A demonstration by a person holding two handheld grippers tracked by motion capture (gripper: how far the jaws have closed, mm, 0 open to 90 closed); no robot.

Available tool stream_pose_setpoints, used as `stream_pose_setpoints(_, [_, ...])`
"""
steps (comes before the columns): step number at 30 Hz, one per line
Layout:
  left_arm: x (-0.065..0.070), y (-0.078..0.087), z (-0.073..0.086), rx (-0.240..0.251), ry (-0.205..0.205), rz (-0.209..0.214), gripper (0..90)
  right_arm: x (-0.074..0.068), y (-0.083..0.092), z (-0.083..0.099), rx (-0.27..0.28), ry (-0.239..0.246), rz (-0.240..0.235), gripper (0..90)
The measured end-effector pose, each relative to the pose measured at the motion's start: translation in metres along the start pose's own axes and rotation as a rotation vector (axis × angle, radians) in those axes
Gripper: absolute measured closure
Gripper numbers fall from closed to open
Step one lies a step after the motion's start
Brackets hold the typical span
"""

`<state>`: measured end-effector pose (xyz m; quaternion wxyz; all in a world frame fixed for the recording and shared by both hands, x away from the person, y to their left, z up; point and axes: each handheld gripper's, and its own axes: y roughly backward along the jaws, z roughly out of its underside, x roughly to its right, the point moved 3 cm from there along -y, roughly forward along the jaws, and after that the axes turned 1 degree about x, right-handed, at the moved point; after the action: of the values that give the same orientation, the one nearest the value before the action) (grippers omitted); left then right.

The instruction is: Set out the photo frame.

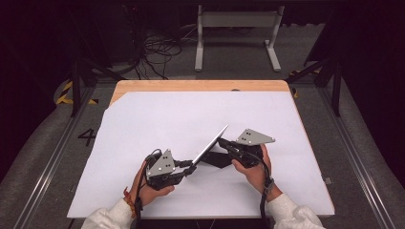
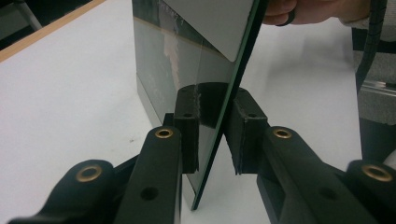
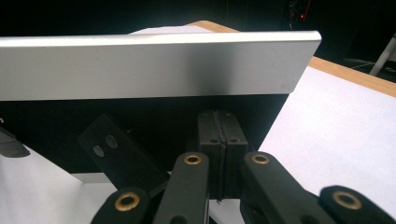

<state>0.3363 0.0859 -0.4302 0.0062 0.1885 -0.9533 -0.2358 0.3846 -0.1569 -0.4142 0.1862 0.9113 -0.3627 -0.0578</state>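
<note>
Thin flat panel (image 1: pixel 210 144), silver-grey back and dark glassy front, most likely a tablet or slim screen, held tilted above the white sheet (image 1: pixel 157 119) that covers the wooden table (image 1: pixel 200 85), its upper corner raised toward the far side. Left gripper (image 1: pixel 190 167) takes the panel's lower edge: in the left gripper view the panel (image 2: pixel 224 79) stands edge-on between the two black pads (image 2: pixel 187 126), jaws narrow, closed onto it or very nearly; a thin gap on one side cannot be ruled out. Right gripper (image 1: pixel 223 142) sits at the panel's upper part in the high view; in the right gripper view its pads (image 3: pixel 218 140) are pressed together with no gap, against the dark underside below the silver edge (image 3: pixel 154 65). Whether anything thin is pinched there I cannot tell. A black bracket-like piece with two holes (image 3: pixel 119 154) lies under the panel, possibly a stand; a dark flat shape (image 1: pixel 217 160) shows on the sheet between the hands. Risks, as judged: the left hold is on a narrow strip of smooth glass, so the panel may pivot or slide out if the hand tilts. If the right gripper is only nudging and not gripping, the raised end has no real support and could drop onto the table. Pad pressure near the edge could mark or crack the glass.
</note>
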Motion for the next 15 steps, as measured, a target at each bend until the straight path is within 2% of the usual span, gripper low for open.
stream_pose_setpoints(8, [0.001,-0.001,-0.001,-0.003,0.003,-0.003,73.9,0.001,-0.008,-0.002,0.001,0.002,0.004,90.0])
stream_pose_setpoints(11, [0.003,0.005,-0.001,-0.008,-0.006,0.011,73.3,0.001,-0.009,-0.002,0.0,0.005,0.004,90.0])
stream_pose_setpoints(12, [0.006,0.01,0.0,-0.011,-0.021,0.016,71.6,0.0,-0.009,-0.002,0.002,0.005,0.003,90.0])
stream_pose_setpoints(15, [0.008,0.012,0.001,-0.016,-0.023,0.017,72.6,-0.002,-0.009,-0.003,0.003,0.012,-0.004,90.0])
